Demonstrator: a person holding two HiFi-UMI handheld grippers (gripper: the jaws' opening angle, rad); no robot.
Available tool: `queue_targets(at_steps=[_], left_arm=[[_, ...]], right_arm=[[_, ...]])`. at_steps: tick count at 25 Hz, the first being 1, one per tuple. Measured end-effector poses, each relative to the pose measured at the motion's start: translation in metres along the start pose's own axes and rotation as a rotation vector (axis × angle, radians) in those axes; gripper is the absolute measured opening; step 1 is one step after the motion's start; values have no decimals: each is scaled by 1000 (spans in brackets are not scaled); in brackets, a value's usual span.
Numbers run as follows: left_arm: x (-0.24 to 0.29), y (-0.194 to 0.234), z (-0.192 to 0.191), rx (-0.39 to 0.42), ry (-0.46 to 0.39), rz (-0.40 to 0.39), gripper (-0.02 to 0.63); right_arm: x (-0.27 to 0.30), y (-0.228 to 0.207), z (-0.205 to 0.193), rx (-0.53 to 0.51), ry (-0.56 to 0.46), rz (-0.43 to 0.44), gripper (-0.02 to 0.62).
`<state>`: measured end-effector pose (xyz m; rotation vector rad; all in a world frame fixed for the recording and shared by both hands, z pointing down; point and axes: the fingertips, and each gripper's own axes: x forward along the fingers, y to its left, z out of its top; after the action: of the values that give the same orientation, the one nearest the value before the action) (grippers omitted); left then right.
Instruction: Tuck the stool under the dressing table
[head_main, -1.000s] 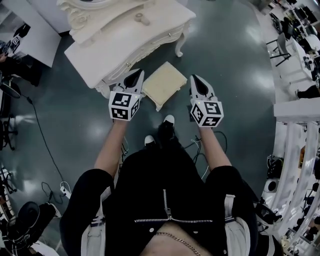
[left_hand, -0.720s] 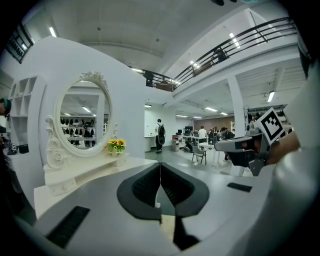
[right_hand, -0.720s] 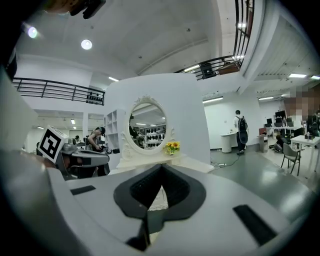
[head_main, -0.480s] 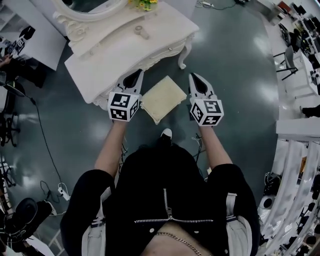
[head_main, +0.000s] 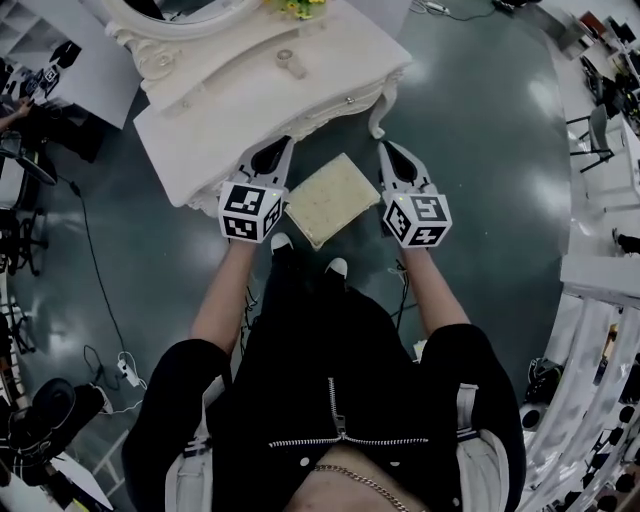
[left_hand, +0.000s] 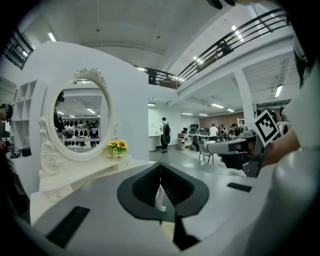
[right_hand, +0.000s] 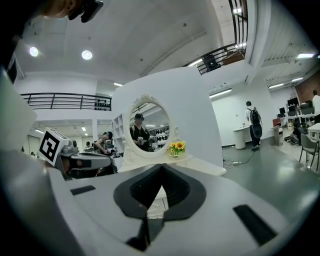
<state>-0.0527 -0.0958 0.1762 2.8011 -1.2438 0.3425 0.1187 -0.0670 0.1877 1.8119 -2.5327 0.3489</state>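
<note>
The stool (head_main: 326, 198), with a square cream cushion, stands on the dark floor just in front of the white dressing table (head_main: 225, 110); its far corner is at the table's front edge. My left gripper (head_main: 279, 145) lies along the stool's left side and my right gripper (head_main: 386, 148) along its right side. Both are shut with nothing between the jaws. In the left gripper view the left gripper (left_hand: 160, 164) points past a white table leg (left_hand: 159, 199). In the right gripper view the right gripper (right_hand: 161, 166) points at the oval mirror (right_hand: 149, 131).
Yellow flowers (head_main: 290, 8) and a small knob-like item (head_main: 290, 63) sit on the tabletop. The table's curved leg (head_main: 378, 118) stands just beyond the right gripper. Cables (head_main: 90, 270) and a power strip (head_main: 128, 378) lie on the floor at left. Desks and chairs (head_main: 598, 130) line the right.
Both grippers and the stool between them have moved forward toward the dressing table. The person has stepped forward behind them, and the table now fills more of the head view.
</note>
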Motion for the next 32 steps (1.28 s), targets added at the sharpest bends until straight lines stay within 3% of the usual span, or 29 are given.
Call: queue_targets(at_steps=[18, 25, 32], left_arm=[[75, -24, -76, 15, 124, -219, 21], [95, -16, -107, -15, 170, -263, 21], [101, -6, -127, -24, 204, -266, 21]], right_arm=[[-8, -51, -92, 148, 107, -181, 9], [-3, -60, -138, 239, 134, -205, 151], [-3, -80, -201, 340, 205, -293, 301]])
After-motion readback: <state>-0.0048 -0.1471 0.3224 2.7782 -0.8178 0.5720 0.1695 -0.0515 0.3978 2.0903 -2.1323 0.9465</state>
